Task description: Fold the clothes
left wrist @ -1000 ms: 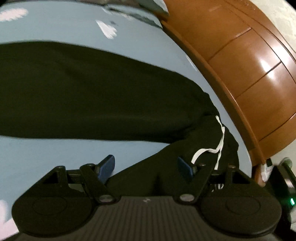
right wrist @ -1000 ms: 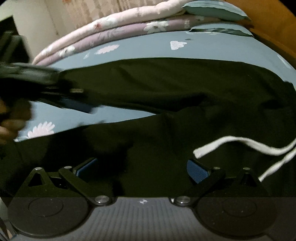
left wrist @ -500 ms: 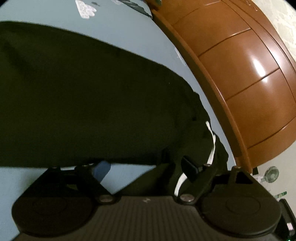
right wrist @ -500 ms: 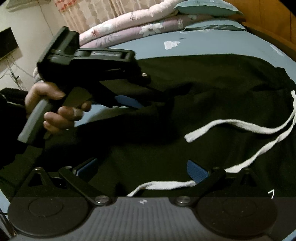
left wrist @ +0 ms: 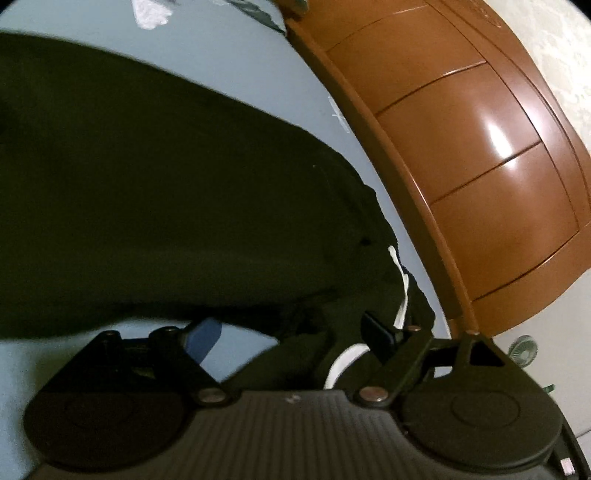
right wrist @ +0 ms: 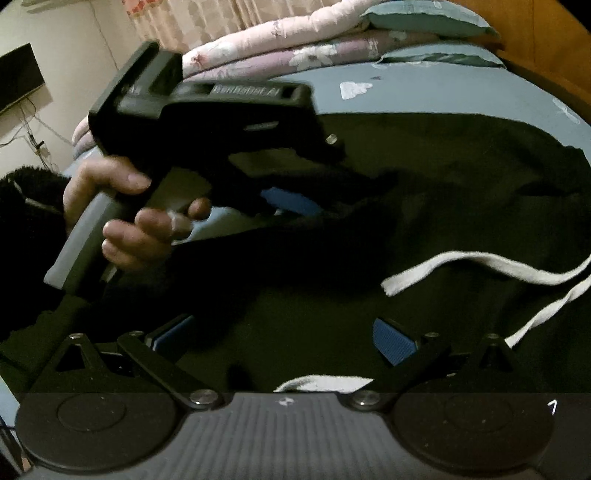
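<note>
Left gripper, black linkage with blue pads, jaws wide apart, nothing pinched; they have just been opening further. Its blue left pad sits over bare sheet, the dark right fingertip over black cloth near the waist. From the right wrist view the left gripper is a black pistol-style tool held in a bare hand with a dark fuzzy sleeve, tips low over the garment.

Right gripper, same build, jaws also spread wide, hanging just above dark fabric, gripping nothing.

Black drawstring trousers lie spread flat across the light blue bedsheet, waist end to the right near the bed edge. White flat drawstring cord trails loose across the waist, one end free near the right gripper.

Glossy brown wooden headboard curves along the right. Far end: folded pink floral quilts and a teal pillow.
</note>
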### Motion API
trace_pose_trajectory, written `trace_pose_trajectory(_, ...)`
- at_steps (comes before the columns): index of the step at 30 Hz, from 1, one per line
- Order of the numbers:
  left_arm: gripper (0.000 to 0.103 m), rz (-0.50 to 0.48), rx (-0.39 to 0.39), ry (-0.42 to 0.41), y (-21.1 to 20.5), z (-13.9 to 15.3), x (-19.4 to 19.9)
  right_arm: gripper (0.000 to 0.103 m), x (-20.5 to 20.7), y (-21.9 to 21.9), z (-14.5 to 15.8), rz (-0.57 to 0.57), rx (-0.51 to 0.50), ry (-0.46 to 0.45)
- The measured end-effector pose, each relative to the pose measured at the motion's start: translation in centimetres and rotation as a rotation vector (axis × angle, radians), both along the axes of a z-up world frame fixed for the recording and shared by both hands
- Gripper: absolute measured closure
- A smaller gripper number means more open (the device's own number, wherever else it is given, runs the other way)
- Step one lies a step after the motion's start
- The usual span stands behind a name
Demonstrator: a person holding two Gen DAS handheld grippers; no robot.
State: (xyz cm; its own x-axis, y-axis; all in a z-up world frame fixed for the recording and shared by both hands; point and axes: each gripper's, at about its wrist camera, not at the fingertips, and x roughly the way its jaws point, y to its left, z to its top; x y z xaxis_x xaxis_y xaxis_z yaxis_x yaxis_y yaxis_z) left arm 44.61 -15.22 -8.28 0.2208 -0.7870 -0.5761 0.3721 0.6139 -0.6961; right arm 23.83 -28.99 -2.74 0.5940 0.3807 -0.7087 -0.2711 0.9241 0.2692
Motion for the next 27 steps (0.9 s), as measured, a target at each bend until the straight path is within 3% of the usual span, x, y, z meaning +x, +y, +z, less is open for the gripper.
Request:
trace_pose_trajectory(4, 0.022, 0.076, -0.044, -0.004, 1.1, 1.3, 1.1, 0.0, -0.6, -0.4, 0.2, -0.009, 0.004, -0.004)
trace_pose_trajectory(10, 0.022, -0.082, -0.067, 0.081, 0.2, 0.4, -0.7, 0.0, -0.4, -0.3, 0.0, -0.004, 0.007, 0.0)
trace_pose_trajectory(14, 0.022, -0.088, -0.046, 0.124, -1.2, -1.2, 0.2, 0.0, -0.3, 0.0, 0.0, -0.002, 0.009, 0.002)
trace_pose_trajectory(19, 0.022, 0.004, -0.026, 0.065, -1.8, -0.2, 2.0, 0.0, -1.5, -0.7, 0.6, -0.009, 0.001, 0.001)
trace_pose_trajectory(27, 0.022, 0.013, -0.025, 0.041, -2.0, 1.8, 4.5, 0.0, -1.7, -1.1, 0.8, -0.008, 0.004, -0.004)
